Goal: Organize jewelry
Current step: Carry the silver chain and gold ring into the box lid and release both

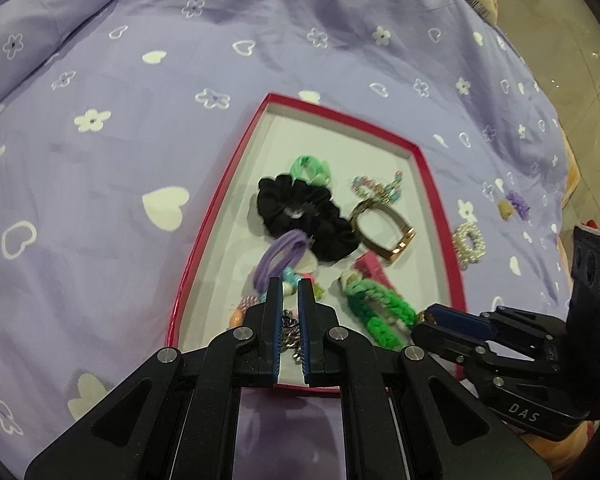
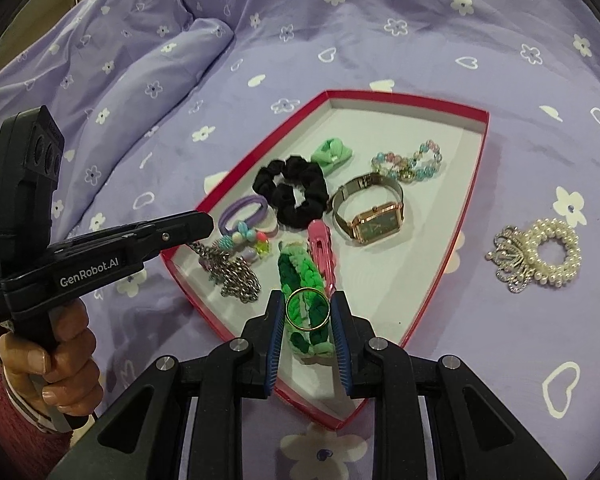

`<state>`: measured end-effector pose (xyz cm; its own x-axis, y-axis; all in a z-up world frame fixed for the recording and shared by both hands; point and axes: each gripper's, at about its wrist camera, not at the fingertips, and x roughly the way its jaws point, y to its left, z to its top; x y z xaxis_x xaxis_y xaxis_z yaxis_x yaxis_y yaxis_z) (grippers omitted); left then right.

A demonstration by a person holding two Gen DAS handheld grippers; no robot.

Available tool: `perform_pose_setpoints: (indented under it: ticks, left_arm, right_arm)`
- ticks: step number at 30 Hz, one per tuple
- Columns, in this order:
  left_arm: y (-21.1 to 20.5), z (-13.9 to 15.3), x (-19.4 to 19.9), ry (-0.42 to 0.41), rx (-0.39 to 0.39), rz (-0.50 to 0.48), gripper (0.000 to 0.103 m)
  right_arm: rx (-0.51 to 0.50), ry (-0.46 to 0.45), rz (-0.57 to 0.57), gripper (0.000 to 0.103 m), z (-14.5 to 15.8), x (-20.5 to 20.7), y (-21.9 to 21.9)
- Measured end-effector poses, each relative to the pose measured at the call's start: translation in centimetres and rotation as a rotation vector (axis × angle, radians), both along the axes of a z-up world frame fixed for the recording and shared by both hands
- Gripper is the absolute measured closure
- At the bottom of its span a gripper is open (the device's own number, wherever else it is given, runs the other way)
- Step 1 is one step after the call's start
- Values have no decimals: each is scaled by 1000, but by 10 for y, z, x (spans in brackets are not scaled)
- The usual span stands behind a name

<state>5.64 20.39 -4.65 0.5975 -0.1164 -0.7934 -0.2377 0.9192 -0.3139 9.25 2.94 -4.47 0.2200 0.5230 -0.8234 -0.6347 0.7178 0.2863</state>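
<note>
A red-rimmed white tray [image 1: 216, 184] [image 2: 473, 184] lies on the purple bedsheet. In it are a black scrunchie [image 2: 290, 192], a gold watch [image 2: 374, 222], a beaded bracelet [image 2: 414, 162], a pink clip [image 2: 322, 248] and a green braided band [image 2: 300, 276]. My left gripper [image 1: 290, 289] [image 2: 206, 224] is shut on a silver chain [image 1: 290, 338] [image 2: 236, 276], which hangs into the tray's near-left corner. Low over the tray's near end, my right gripper [image 2: 308, 300] [image 1: 430, 314] is shut on a thin gold ring [image 2: 307, 308], above the green band.
A pearl scrunchie [image 2: 556, 252] [image 1: 470, 246] and a silver crown brooch [image 2: 508, 260] lie on the sheet right of the tray. A small purple piece [image 1: 516, 202] sits near the bed's right edge. A rolled quilt [image 2: 160, 72] lies far left. A hand [image 2: 60, 356] holds the left gripper.
</note>
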Motion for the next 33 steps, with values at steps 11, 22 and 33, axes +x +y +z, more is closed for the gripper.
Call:
perform_pose_setpoints:
  ticks: [11, 22, 33]
  left_arm:
    - [1, -19, 3, 47, 1, 0, 96]
    - [-1, -19, 3, 56, 12, -4, 96]
    - [1, -17, 0, 66, 1, 12, 82]
  right_arm:
    - [-36, 31, 31, 80, -12, 0, 7]
    - [-43, 30, 33, 79, -13, 0, 10]
    - [-26, 48, 32, 77, -13, 1, 8]
